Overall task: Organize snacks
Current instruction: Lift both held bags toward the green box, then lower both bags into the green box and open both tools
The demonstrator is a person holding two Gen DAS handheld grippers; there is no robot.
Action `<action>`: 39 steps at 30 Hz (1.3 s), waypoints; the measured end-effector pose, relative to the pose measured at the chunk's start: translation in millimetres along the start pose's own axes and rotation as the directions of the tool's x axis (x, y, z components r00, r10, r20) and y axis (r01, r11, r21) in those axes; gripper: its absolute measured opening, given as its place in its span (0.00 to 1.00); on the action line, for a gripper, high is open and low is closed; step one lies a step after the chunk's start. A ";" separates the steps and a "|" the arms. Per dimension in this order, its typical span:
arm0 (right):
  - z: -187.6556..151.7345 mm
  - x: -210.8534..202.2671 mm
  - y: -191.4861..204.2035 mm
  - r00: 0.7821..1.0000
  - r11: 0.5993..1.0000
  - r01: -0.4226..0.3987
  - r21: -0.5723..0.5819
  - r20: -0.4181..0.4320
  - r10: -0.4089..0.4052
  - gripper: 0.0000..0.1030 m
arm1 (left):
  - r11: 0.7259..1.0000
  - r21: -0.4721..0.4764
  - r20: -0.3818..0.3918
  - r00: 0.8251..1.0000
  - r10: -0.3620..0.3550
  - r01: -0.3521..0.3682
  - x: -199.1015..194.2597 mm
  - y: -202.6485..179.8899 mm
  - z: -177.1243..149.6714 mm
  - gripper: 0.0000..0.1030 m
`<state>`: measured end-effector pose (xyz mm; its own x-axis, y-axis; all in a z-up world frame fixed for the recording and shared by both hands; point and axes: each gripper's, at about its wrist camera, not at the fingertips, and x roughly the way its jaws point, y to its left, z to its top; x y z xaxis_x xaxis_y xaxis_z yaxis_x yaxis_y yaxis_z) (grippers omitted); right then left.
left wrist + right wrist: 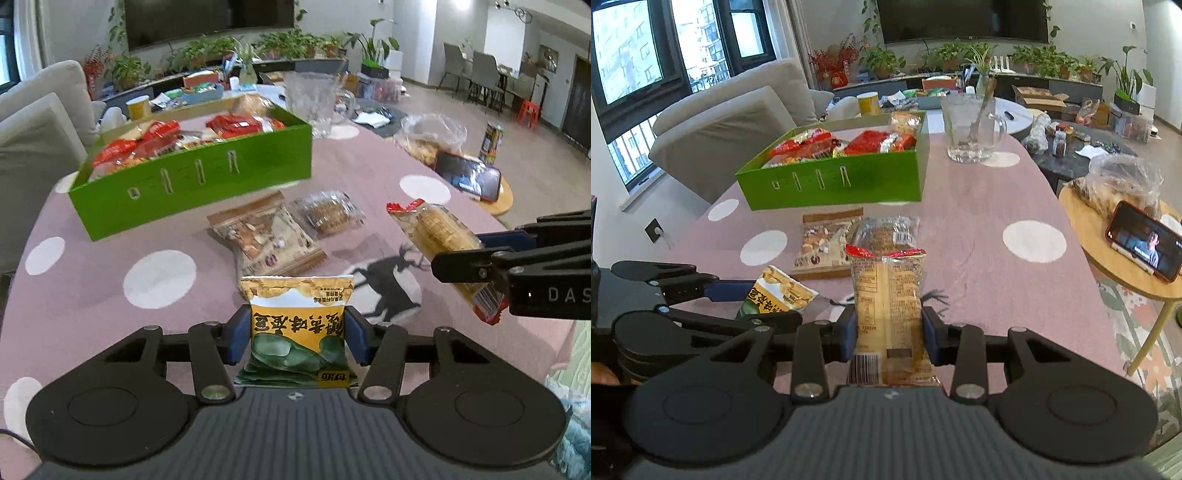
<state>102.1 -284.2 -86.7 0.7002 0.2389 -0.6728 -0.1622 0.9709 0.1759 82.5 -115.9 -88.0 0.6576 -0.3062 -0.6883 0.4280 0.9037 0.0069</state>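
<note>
My left gripper (297, 332) is shut on a yellow and green snack packet (299, 317), its blue pads pressing both sides just above the pink spotted tablecloth. My right gripper (889, 332) is shut on a long cracker packet with red ends (886, 291). In the left wrist view that cracker packet (439, 229) hangs at the right in the right gripper (476, 254). A green box (192, 184) full of red snack packs stands at the back left. A nut packet (266, 232) and a clear biscuit packet (328, 214) lie between the box and the grippers.
A glass mug (967, 125) stands behind the box to the right. A round wooden side table (1108, 266) at the right carries a phone (1145, 245) and a plastic bag (1123, 181). A grey sofa (738, 122) sits left of the table.
</note>
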 end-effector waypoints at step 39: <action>136.4 69.5 48.0 0.982 0.991 -0.131 0.030 0.141 0.125 0.50 | 0.982 -0.143 0.208 0.966 0.151 -0.123 3.5 119.9 118.9 0.48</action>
<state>237.9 -222.9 -27.0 0.7652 0.3542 -0.5377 -0.2313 0.9306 0.2838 209.9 -44.2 -3.3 0.8294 -0.2216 -0.5128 0.2509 0.9679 -0.0125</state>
